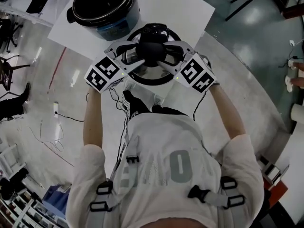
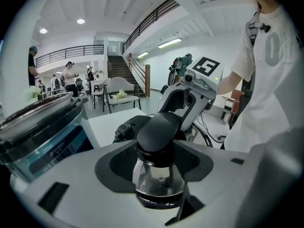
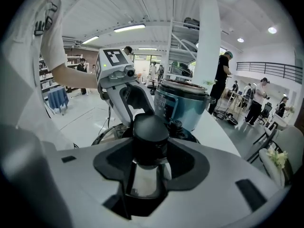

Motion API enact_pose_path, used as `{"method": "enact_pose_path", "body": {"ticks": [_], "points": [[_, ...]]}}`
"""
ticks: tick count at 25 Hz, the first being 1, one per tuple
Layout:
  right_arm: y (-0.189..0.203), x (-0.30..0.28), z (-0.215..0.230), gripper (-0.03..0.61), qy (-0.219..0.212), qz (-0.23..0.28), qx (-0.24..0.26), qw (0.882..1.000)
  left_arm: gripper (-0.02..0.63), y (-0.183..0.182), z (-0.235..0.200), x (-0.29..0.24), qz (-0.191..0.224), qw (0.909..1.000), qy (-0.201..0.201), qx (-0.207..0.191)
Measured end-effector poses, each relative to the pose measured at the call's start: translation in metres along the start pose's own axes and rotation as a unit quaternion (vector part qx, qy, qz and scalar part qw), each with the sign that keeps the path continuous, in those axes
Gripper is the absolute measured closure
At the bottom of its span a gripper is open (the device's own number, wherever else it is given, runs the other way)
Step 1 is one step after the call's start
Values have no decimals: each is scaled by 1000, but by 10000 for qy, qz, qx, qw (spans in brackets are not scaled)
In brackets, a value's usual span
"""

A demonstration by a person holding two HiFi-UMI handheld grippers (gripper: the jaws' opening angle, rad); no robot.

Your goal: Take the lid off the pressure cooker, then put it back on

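Note:
The pressure cooker pot point(image 1: 105, 6) stands open at the far side of the white table point(image 1: 190, 13), with a blue-grey body and a black rim. Its steel lid point(image 1: 152, 79) is nearer me, over the table's front part, and I cannot tell whether it rests on the table. My left gripper point(image 1: 136, 57) and right gripper point(image 1: 167, 57) meet from either side, both shut on the lid's black knob point(image 1: 151, 50). The left gripper view shows the knob point(image 2: 159, 127) between its jaws, with the pot point(image 2: 42, 137) at left. In the right gripper view the knob point(image 3: 150, 129) is clamped, and the pot point(image 3: 183, 103) stands behind.
The table's front edge point(image 1: 142, 96) is close to my body. Cables point(image 1: 52, 141) trail over the floor at left. Chairs point(image 2: 114, 96) and several people stand far off in the hall, among them a person in black point(image 3: 222, 77).

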State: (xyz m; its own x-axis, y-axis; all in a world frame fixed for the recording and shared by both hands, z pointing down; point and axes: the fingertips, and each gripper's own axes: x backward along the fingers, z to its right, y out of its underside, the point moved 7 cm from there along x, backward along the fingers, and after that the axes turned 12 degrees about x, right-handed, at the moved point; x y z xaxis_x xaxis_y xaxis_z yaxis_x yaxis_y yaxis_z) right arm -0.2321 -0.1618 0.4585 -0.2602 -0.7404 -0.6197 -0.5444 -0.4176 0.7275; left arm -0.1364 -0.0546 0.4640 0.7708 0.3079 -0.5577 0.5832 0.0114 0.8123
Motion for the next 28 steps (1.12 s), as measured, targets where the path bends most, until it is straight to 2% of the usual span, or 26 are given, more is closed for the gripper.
{"method": "enact_pose_path", "body": {"ticks": [3, 6, 14, 20, 28], "points": [[9, -12, -4, 358, -63, -22, -57, 10000, 377, 15, -6, -7, 20, 9998, 52, 214], [18, -22, -9, 359, -131, -38, -133, 9998, 376, 27, -8, -13, -140, 9994, 69, 307], [41, -38, -16, 359, -123, 68, -478, 9988, 376, 39, -13, -29, -326, 9991, 104, 257], [54, -46, -25, 357, -89, -183, -324, 9993, 376, 47, -10, -38, -692, 9975, 163, -23], [59, -47, -26, 354, -97, -138, -272, 9995, 375, 48, -9, -40, -571, 9982, 164, 78]]}}
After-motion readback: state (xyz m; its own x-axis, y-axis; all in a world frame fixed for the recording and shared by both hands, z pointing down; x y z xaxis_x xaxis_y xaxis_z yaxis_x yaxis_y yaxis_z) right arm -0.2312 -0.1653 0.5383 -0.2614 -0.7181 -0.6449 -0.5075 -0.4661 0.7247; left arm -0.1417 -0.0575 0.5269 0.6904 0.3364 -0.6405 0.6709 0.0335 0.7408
